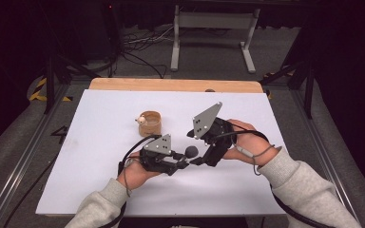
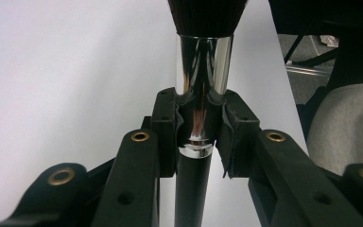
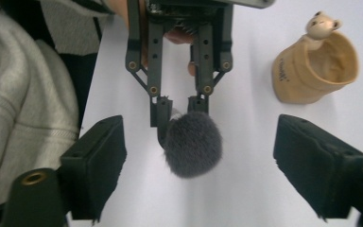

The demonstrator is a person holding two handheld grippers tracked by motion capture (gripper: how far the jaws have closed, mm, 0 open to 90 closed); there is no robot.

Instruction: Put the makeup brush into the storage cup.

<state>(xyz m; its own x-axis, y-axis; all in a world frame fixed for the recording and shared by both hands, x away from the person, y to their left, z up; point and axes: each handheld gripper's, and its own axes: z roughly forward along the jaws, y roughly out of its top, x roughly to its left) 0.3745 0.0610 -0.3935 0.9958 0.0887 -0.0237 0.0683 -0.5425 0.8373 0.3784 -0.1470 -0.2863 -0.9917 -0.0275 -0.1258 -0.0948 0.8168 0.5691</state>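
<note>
A white worktop [image 1: 100, 180] seen from above, with a person's two grey-sleeved forearms coming in from the bottom edge.

Toward the left, the left tool [image 1: 183, 164] lies low over the worktop in the person's left hand [image 1: 135, 173], clenched on a makeup brush [image 1: 190, 152]. In the left gripper view its two black pads press on either side of the brush's shiny metal collar [image 2: 203, 94], with the black handle [image 2: 192, 189] running back between the jaws and the dark bristles pointing away.

Behind it, near the middle of the worktop, stands a small tan cup [image 1: 150, 123] with a little bear figure [image 1: 143, 119] on its rim, well apart from the brush.

To the right, the right tool [image 1: 196, 161] faces the brush head with its jaws released and spread wide. In the right gripper view the fluffy grey bristles [image 3: 192, 144] sit between the two pads, touching neither.
</note>
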